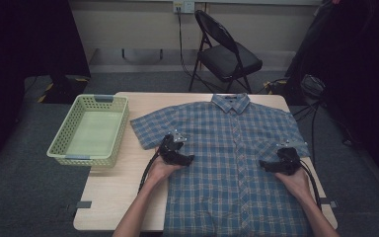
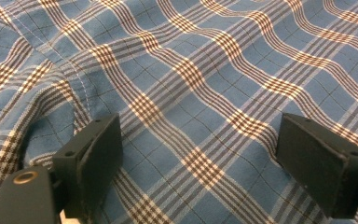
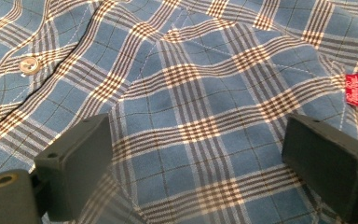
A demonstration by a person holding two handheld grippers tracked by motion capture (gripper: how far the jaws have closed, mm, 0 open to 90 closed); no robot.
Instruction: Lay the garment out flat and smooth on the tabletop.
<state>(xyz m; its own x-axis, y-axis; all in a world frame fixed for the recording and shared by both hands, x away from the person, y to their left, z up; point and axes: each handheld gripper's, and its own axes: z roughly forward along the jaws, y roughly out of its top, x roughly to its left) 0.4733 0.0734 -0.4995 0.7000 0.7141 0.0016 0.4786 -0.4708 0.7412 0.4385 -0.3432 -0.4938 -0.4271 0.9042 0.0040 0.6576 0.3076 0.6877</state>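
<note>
shirt [image 1: 232, 148]: blue plaid with white and dark brown stripes, centre of the frame
tag [image 3: 354, 89]: red, right edge
basket [image 1: 64, 126]: pale green, left
chair [image 1: 227, 54]: black, top
table [image 1: 113, 192]: light wood

The high view looked down from above the near table edge, while both gripper views sat close over the same plaid shirt [image 1: 227, 148].

Red tag [image 3: 354, 89] on shirt [image 3: 205, 93] — script unreadable.
</note>
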